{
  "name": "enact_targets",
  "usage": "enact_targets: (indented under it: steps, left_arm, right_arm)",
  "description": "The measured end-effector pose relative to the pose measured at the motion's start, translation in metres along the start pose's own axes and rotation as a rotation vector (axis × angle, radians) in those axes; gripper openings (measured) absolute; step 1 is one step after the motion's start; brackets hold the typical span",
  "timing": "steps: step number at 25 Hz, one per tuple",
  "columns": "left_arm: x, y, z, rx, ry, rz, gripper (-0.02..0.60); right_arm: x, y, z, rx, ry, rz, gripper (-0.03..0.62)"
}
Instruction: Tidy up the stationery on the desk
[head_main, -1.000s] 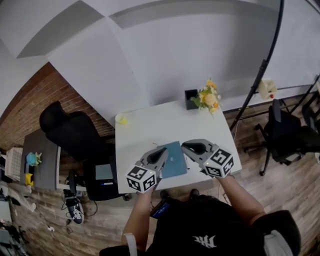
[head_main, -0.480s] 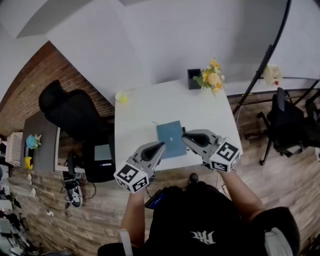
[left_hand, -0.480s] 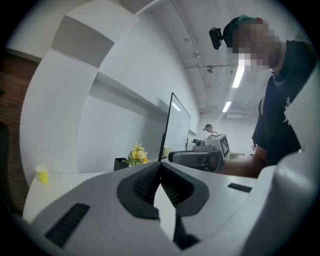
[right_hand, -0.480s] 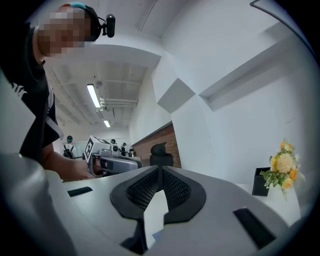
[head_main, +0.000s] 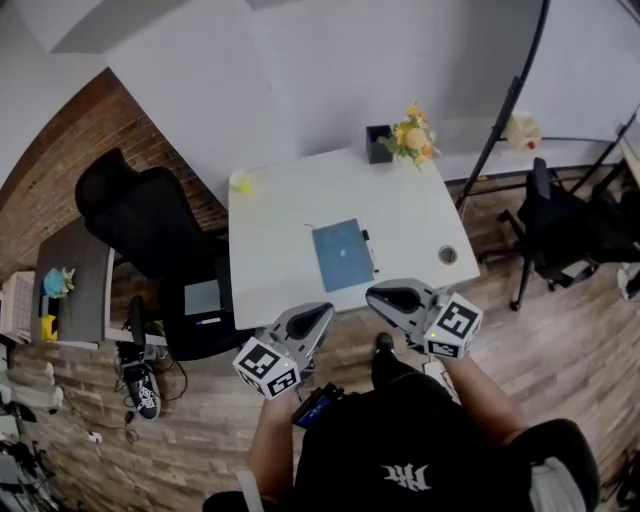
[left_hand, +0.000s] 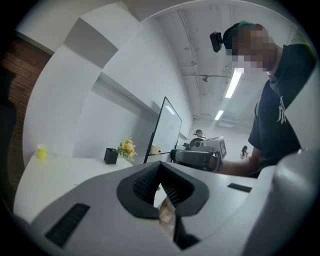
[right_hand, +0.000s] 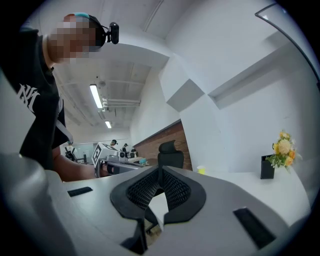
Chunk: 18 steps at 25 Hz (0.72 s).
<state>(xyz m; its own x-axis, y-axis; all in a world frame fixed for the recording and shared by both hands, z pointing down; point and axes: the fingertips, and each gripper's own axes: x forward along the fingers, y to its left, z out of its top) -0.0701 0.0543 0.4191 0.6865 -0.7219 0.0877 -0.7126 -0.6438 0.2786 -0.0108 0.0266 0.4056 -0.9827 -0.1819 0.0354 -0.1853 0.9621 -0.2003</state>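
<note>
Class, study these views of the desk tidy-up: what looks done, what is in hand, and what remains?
Done: nothing clearly; the blue notebook and a thin dark item, probably a pen, lie out on the desk. In hand: nothing; the left tongs and right tongs are shut, empty, short of the desk's near edge. Left: likely the pen into the black holder and the notebook put away.
</note>
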Motion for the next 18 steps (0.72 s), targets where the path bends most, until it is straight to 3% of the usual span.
enact_targets:
  steps: [9, 12, 15, 18]
  left_arm:
    - [-0.063, -0.074, -0.05, -0.101, -0.012, -0.067, 0.004]
    - [-0.07, -0.095, -0.06, -0.121, -0.011, -0.082, 0.003]
    - [-0.075, -0.111, -0.066, -0.174, -0.026, -0.076, 0.003]
    - [-0.079, -0.123, -0.062, -0.155, -0.04, -0.064, 0.003]
  right_arm:
    - [-0.032, 0.107, -0.043, 0.025, 0.013, -0.002, 0.049]
    - [-0.044, 0.125, -0.055, 0.051, 0.021, 0.002, 0.049]
    - [-0.062, 0.132, -0.048, 0.101, -0.048, -0.008, 0.046]
    - [-0.075, 0.138, -0.038, 0.06, -0.075, -0.006, 0.043]
